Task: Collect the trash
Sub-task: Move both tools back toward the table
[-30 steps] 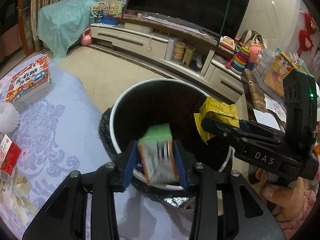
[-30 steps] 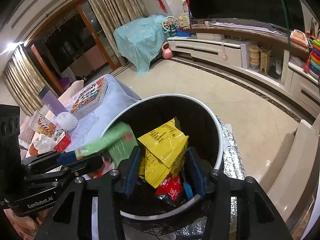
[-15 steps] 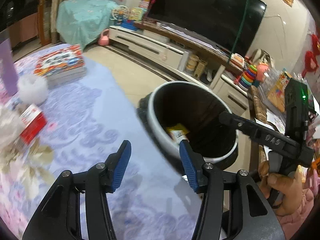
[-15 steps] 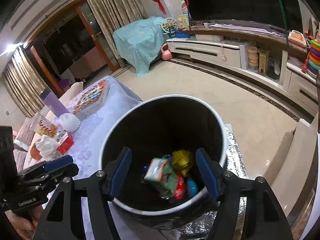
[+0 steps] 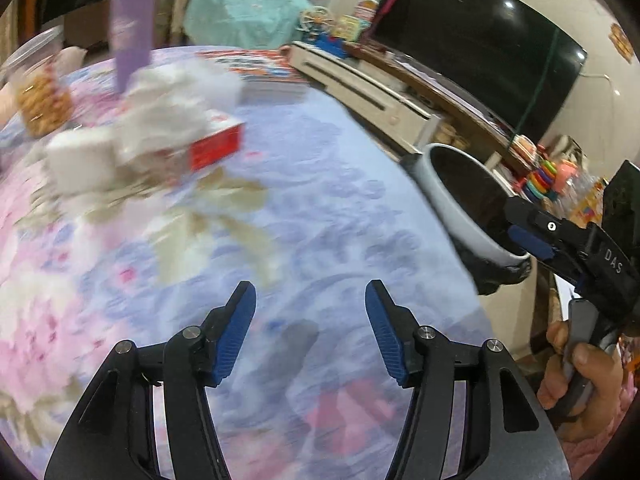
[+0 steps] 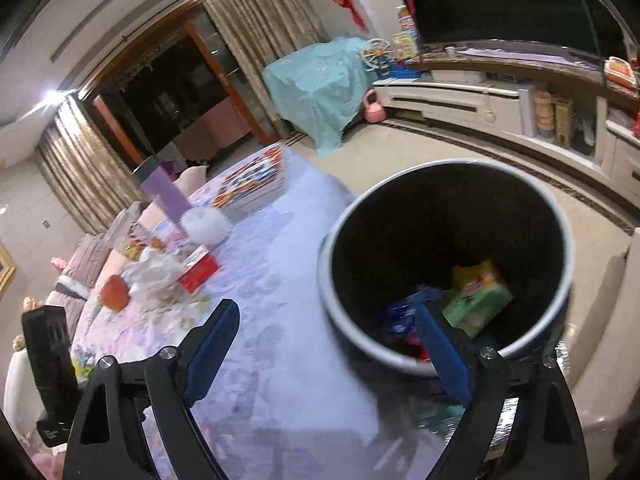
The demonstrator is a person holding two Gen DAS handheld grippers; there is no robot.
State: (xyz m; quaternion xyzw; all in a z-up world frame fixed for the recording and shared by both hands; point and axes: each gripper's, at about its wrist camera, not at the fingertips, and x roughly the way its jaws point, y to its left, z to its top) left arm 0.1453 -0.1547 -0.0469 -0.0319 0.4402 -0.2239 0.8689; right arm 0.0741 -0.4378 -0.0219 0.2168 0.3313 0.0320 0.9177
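Observation:
My left gripper (image 5: 308,320) hangs over the floral tablecloth (image 5: 320,200), its jaws opening with nothing between them. Ahead on the left lie a red box (image 5: 216,146) and blurred white crumpled tissues (image 5: 160,120). My right gripper (image 6: 328,320) is at the near rim of the white, black-lined trash bin (image 6: 560,240), jaws opening and empty. Inside the bin lie a green packet (image 6: 476,304), a yellow packet (image 6: 472,272) and a blue wrapper (image 6: 404,312). In the left wrist view the bin (image 5: 460,200) stands to the right, with one right finger (image 5: 528,240) at its rim.
On the table are a snack jar (image 5: 40,100), a purple bottle (image 6: 164,192), a white ball (image 6: 206,226), an orange object (image 6: 114,292) and stacked books (image 6: 252,184). A TV cabinet (image 6: 460,96) runs behind the bin. A hand (image 5: 580,364) grips the right tool.
Both grippers let go: the green and yellow packets dropped into the bin. The left gripper swung left over the table towards the red box. The right one shifted left along the rim, jaws wider.

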